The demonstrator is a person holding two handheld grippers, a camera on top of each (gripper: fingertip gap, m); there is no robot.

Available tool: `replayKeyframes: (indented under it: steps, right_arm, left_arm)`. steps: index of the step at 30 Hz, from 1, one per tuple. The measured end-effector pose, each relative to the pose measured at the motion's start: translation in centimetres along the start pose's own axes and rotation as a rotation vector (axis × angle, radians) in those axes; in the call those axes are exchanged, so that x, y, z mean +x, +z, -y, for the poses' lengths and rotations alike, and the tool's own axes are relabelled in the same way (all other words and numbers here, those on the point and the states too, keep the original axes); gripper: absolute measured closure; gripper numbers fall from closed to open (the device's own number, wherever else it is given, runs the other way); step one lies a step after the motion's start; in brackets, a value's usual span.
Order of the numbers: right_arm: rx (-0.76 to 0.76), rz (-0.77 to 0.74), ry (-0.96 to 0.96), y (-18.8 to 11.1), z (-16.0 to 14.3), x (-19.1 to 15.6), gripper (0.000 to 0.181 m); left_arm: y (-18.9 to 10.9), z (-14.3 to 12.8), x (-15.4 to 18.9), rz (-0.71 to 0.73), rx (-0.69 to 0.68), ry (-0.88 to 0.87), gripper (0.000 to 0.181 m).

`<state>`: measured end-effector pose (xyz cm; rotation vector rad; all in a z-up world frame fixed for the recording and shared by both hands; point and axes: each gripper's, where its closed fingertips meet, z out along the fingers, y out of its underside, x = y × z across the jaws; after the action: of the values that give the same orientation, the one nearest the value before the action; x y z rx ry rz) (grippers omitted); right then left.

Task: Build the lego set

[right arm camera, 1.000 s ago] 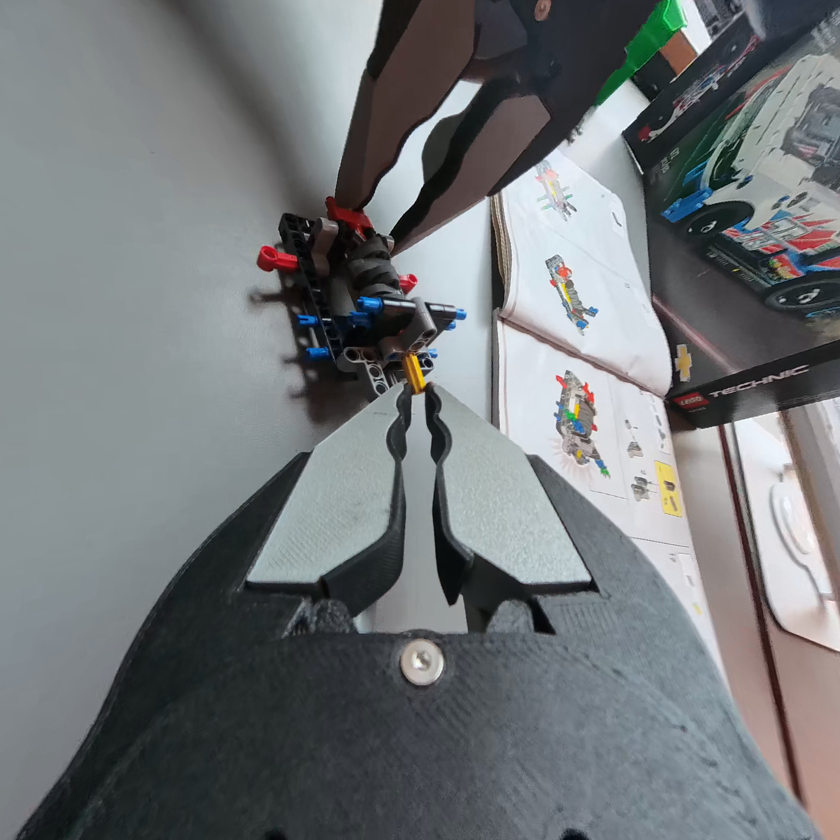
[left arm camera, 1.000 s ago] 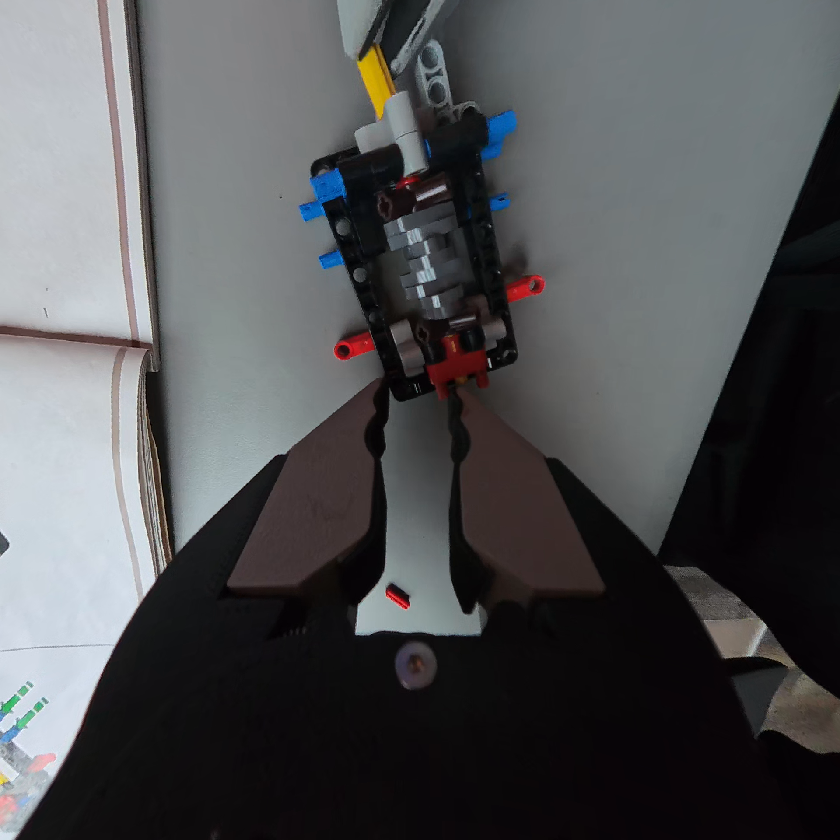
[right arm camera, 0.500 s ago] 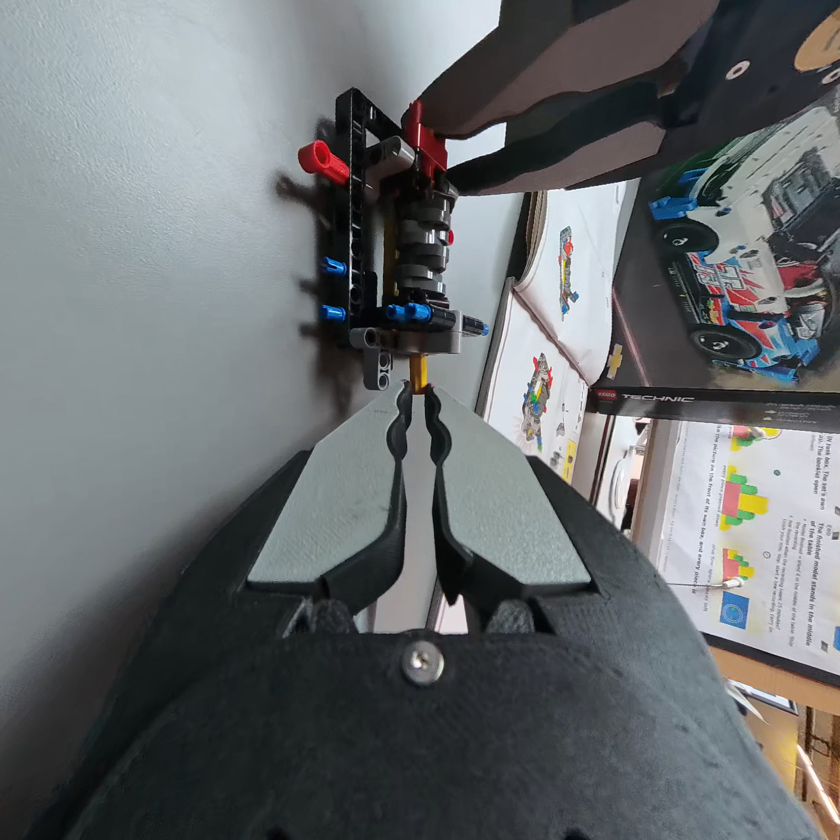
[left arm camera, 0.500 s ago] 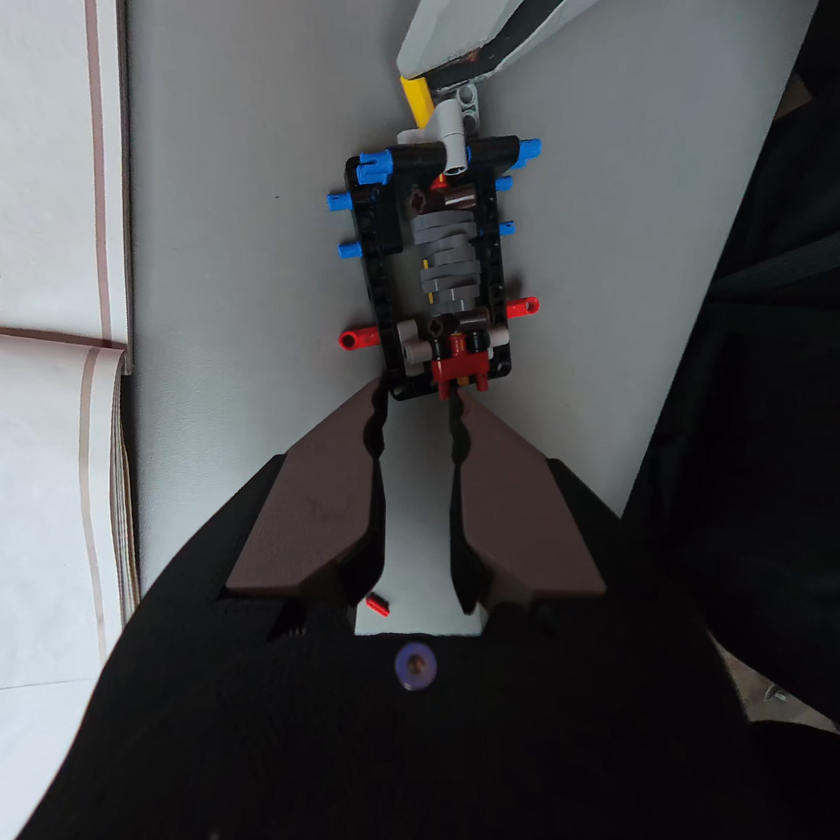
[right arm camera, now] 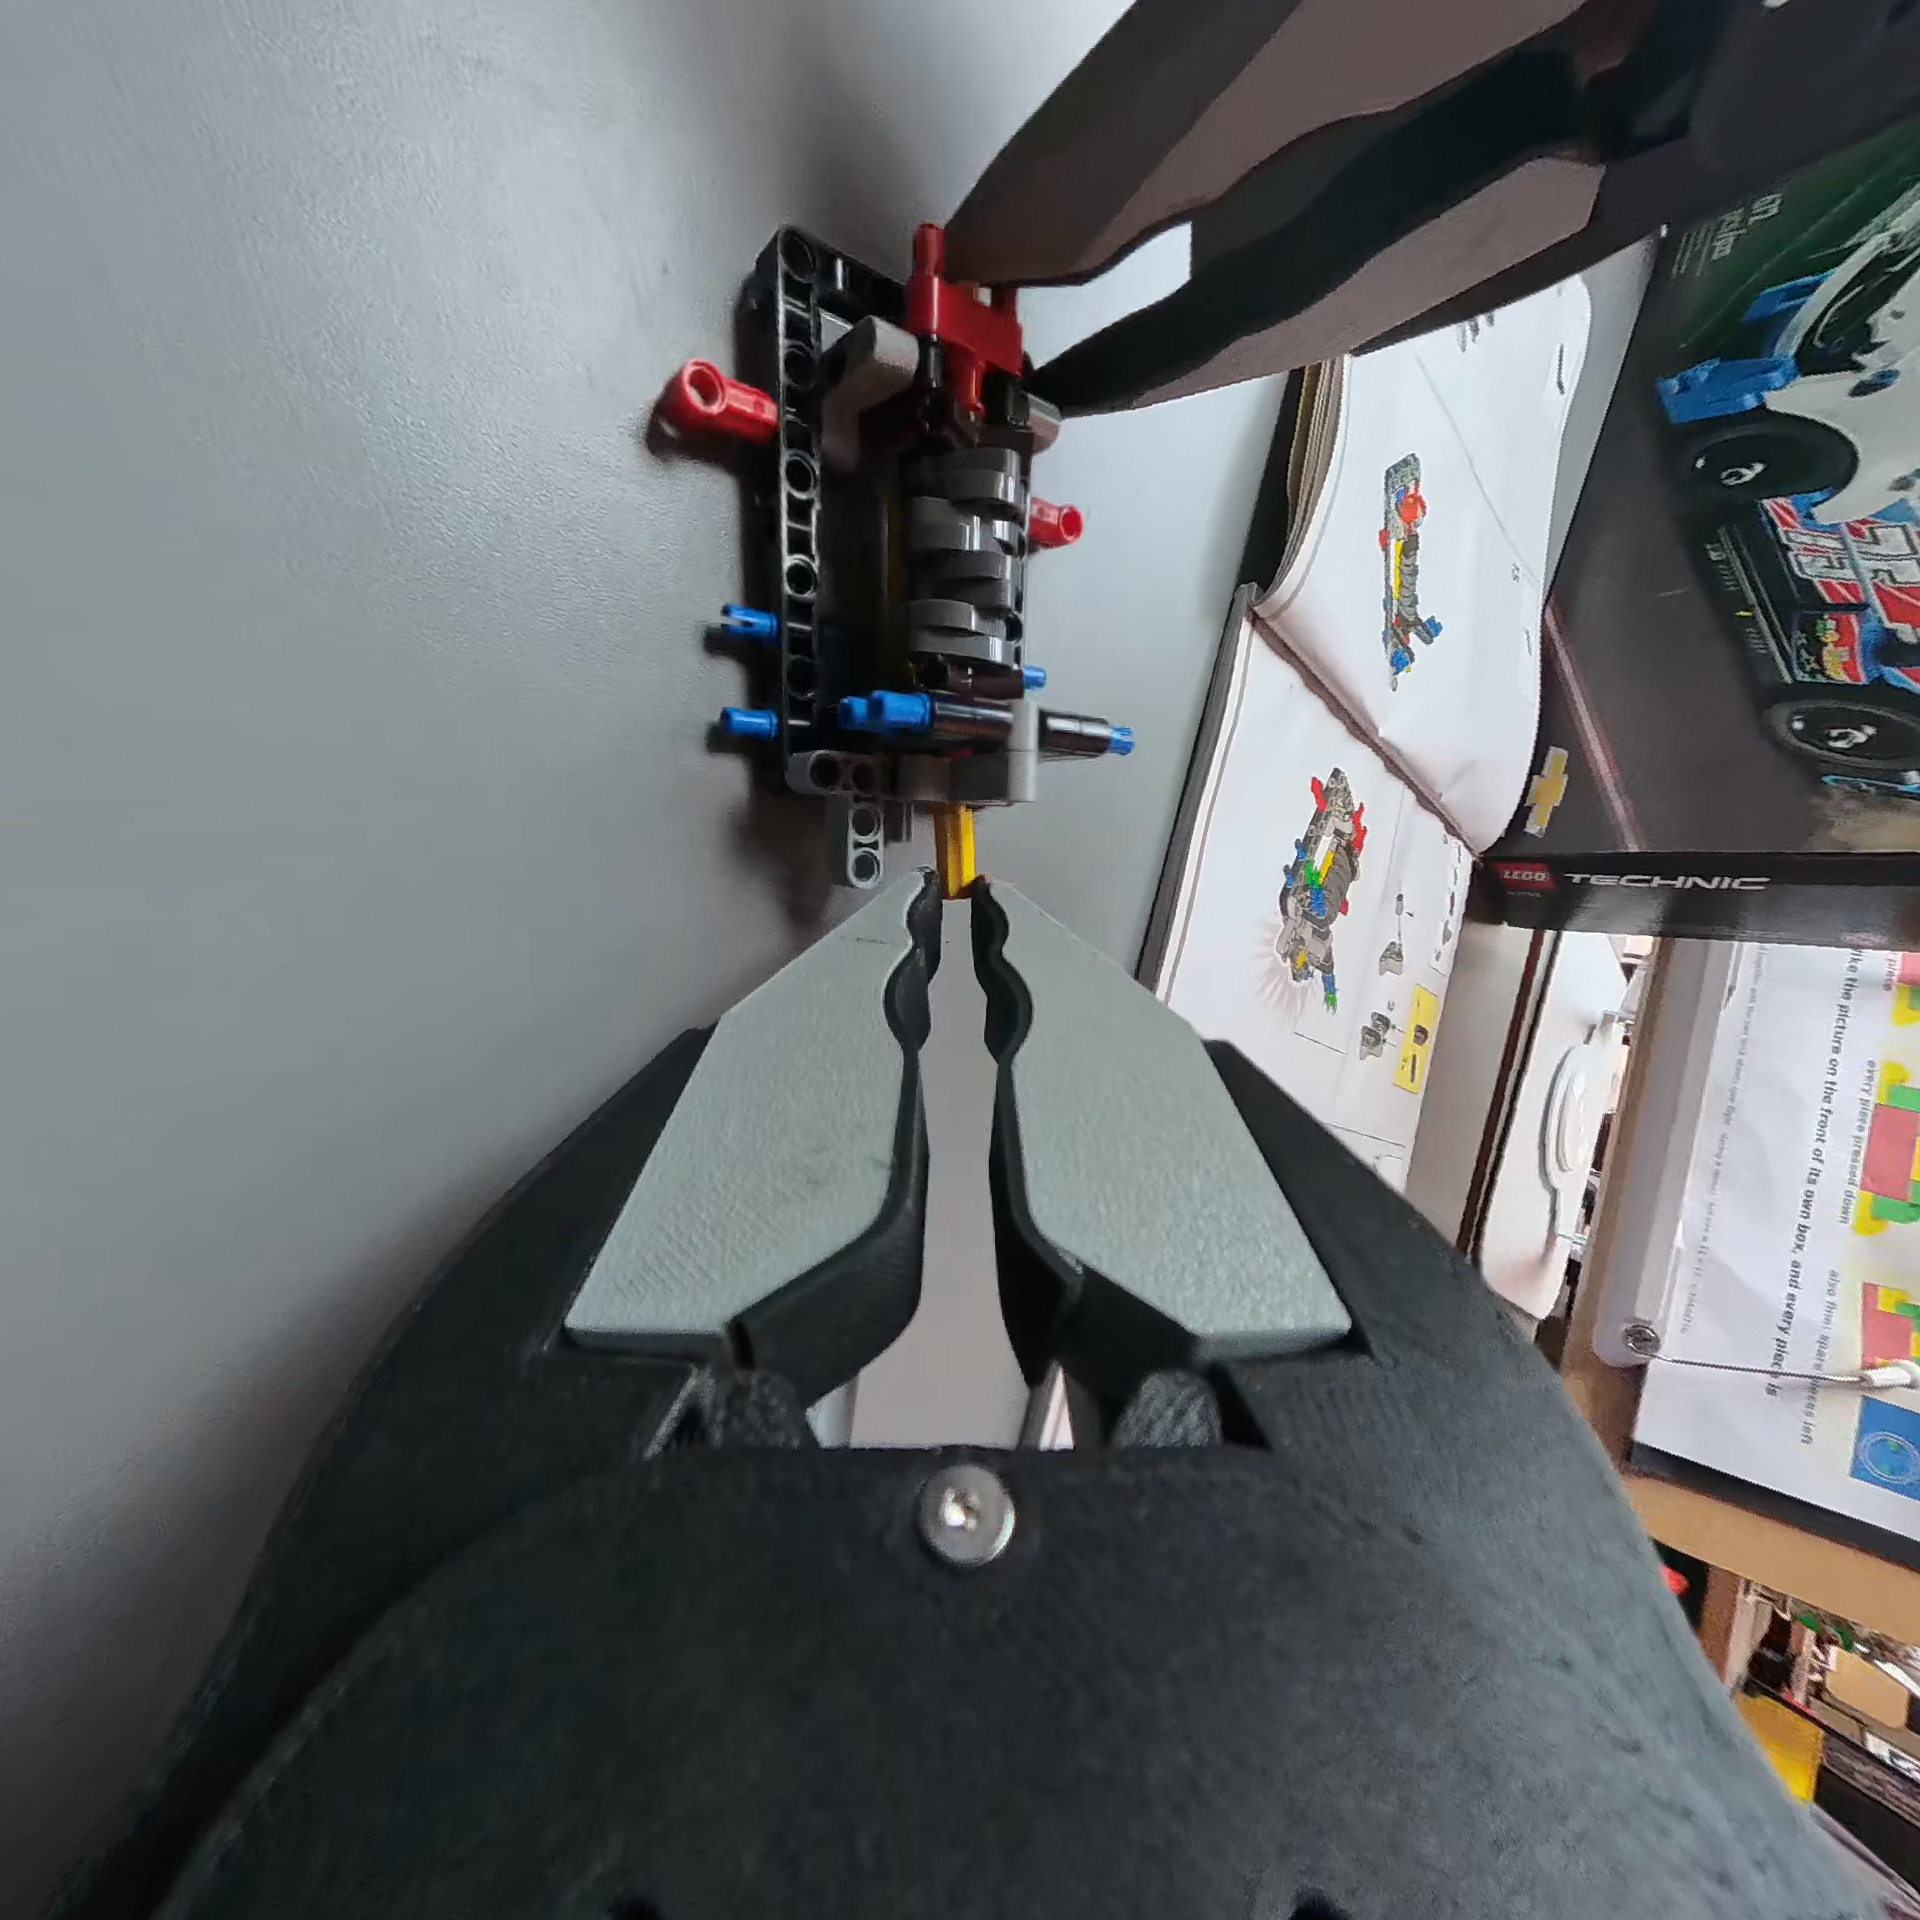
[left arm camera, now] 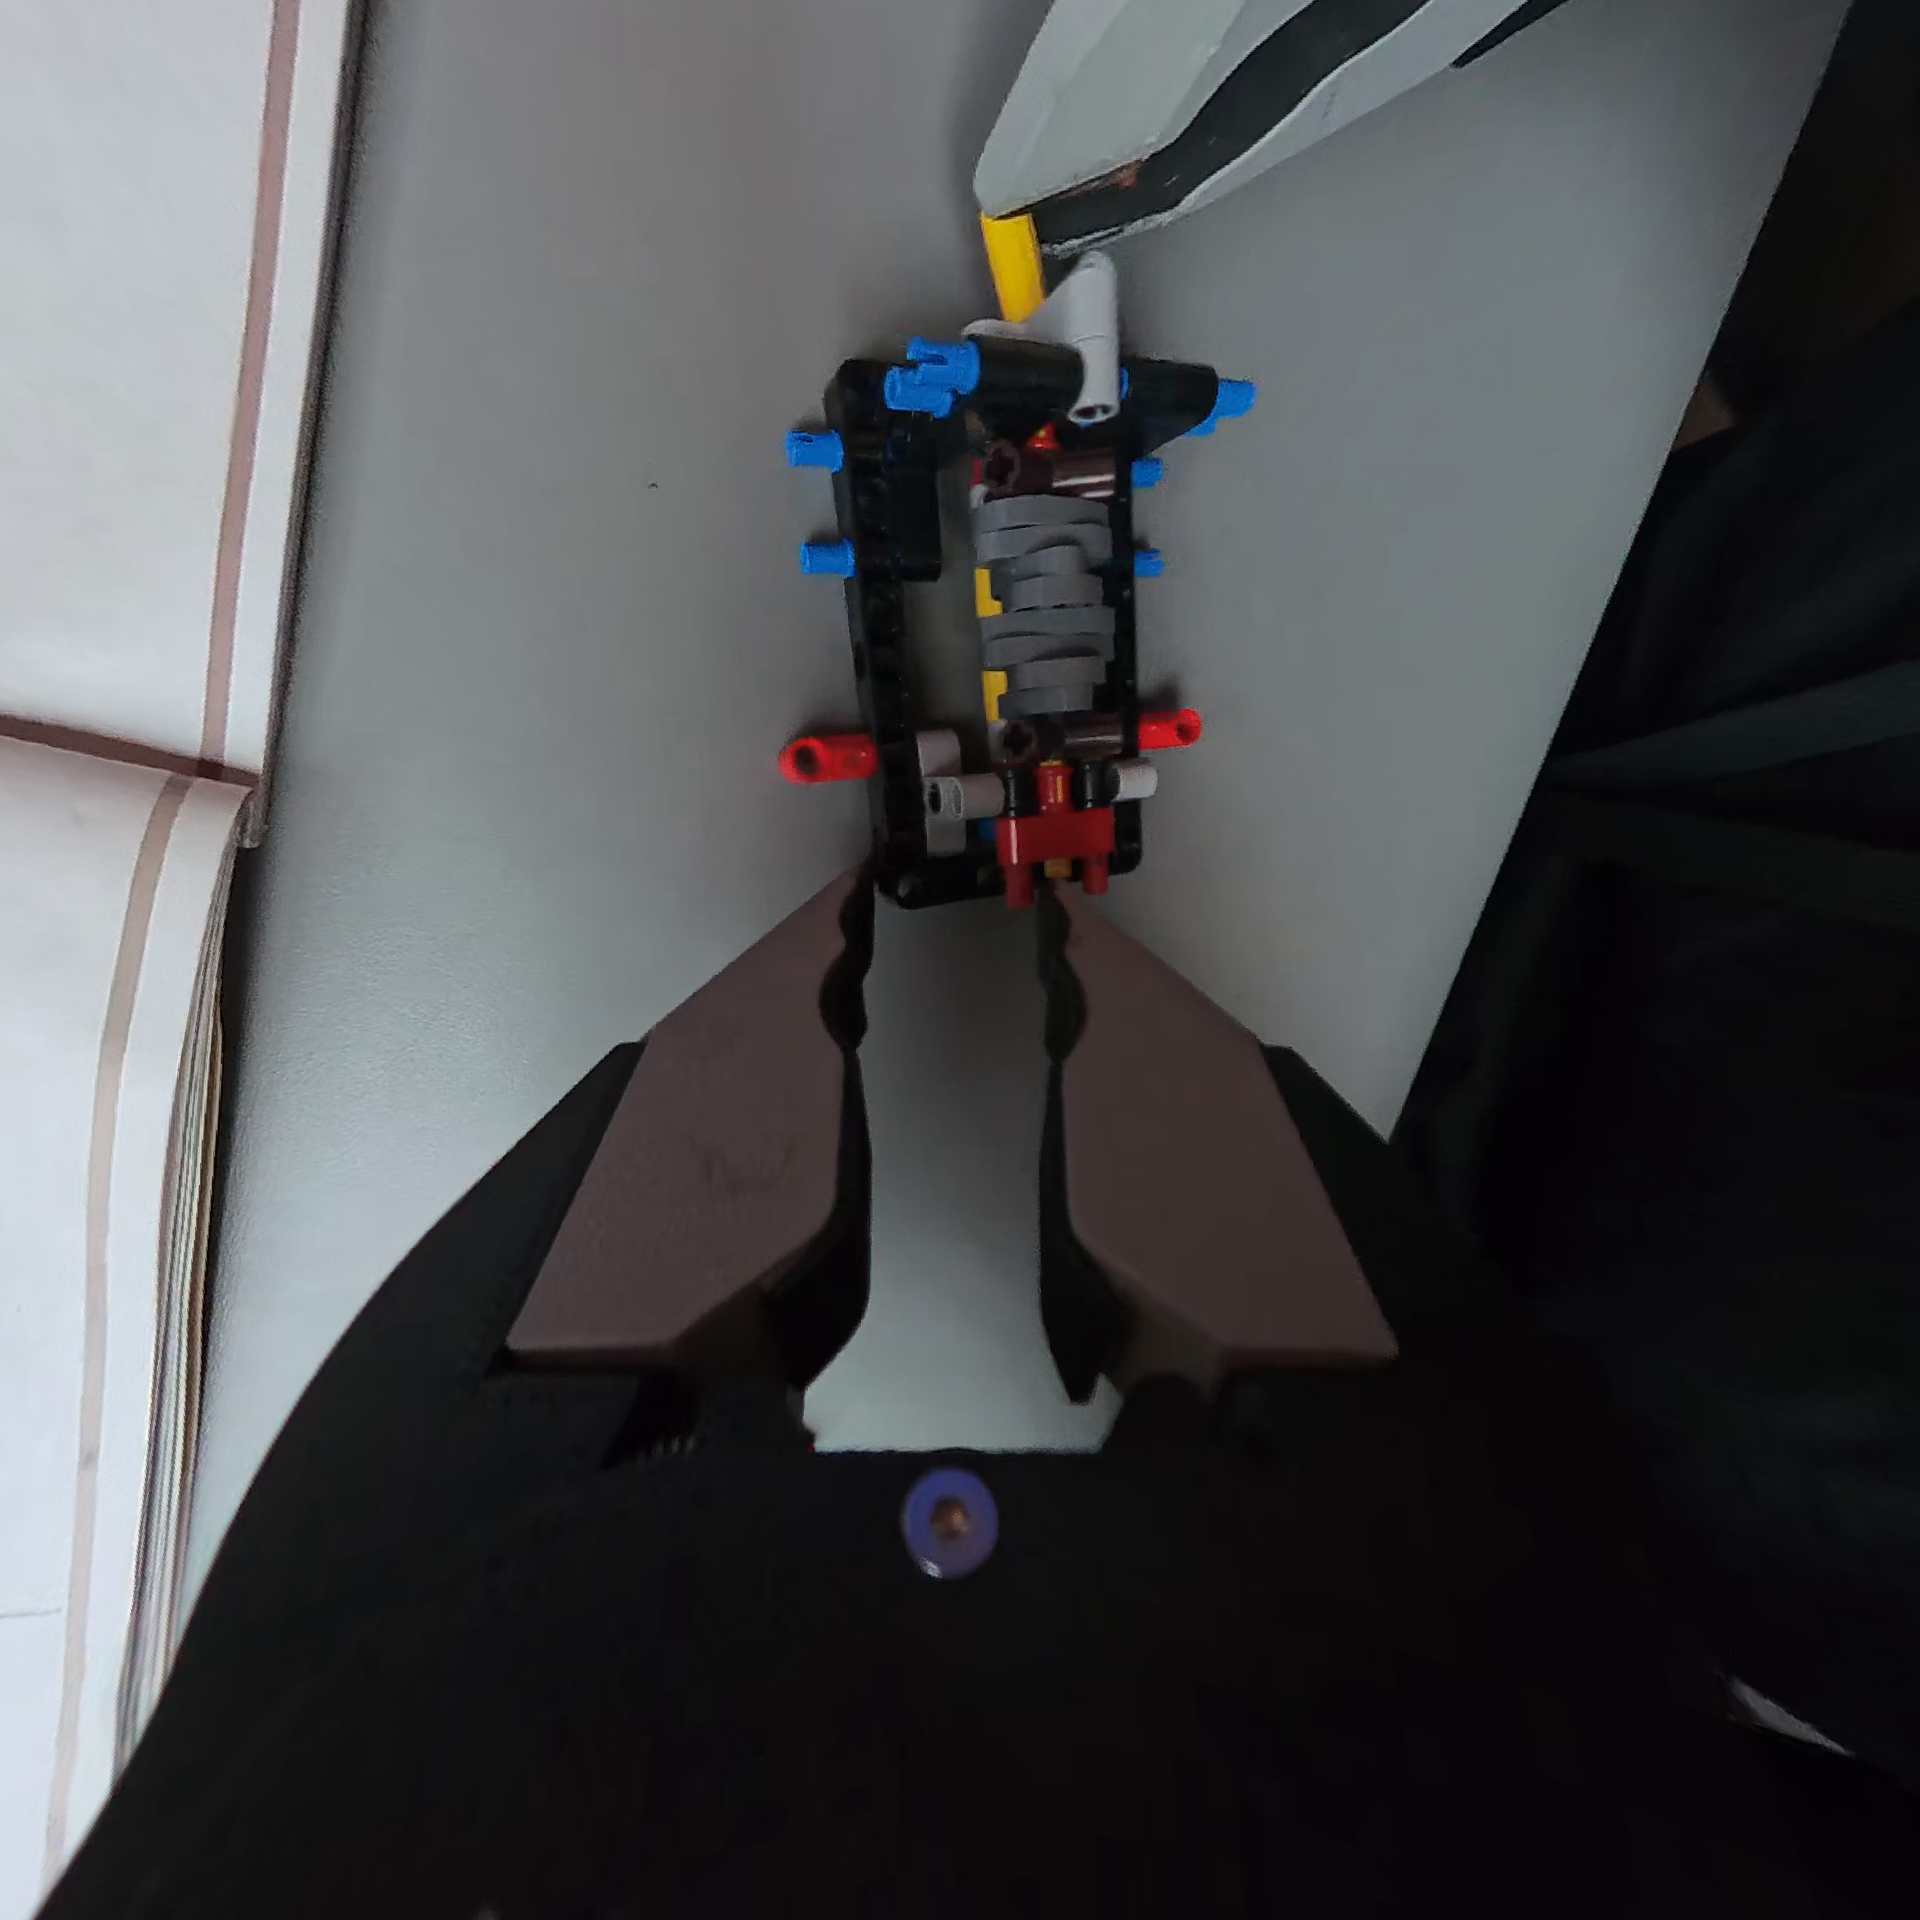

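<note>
Right gripper [right arm camera: 951,888] is clenched on the yellow rod [right arm camera: 954,836], which runs lengthwise into the black frame [right arm camera: 800,509]. Left gripper [left arm camera: 956,904] clamps the frame's opposite end, straight across.

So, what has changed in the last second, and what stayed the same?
The lego assembly has turned from tilted to nearly straight in the left wrist view. In that view the instruction booklet has slid toward the left edge, so both grippers swung round together. Unchanged: the right gripper stays shut on the yellow axle, and the left gripper still holds the red end of the frame.
</note>
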<state>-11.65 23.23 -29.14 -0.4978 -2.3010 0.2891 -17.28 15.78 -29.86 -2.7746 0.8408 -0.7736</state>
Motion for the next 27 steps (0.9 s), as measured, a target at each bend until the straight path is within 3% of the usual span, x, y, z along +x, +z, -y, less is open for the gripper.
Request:
replayKeyframes:
  steps: [5, 9, 13, 16, 27]
  right_arm:
    - [-0.010, -0.031, -0.016, 0.2, 0.0, 0.3, 0.179]
    - [-0.015, -0.035, -0.018, 0.3, 0.0, 0.3, 0.179]
    - [-0.027, -0.040, -0.021, 0.3, -0.1, 0.4, 0.179]
    - [-0.052, -0.047, -0.027, 0.5, -0.3, 0.3, 0.179]
    - [-0.097, -0.069, -0.066, 0.4, -0.1, -0.1, 0.179]
  left_arm:
    - [-1.1, 0.1, -0.4, 0.038, 0.050, -0.002, 0.140]
    - [-1.3, 2.7, 1.9, -0.027, 0.138, 0.035, 0.134]
    - [0.0, 5.0, 1.4, 0.077, 0.143, 0.070, 0.143]
    - [0.7, 6.4, 2.1, 0.067, 0.164, 0.092, 0.147]
    - [2.2, 6.2, 1.4, 0.172, 0.130, 0.118, 0.160]
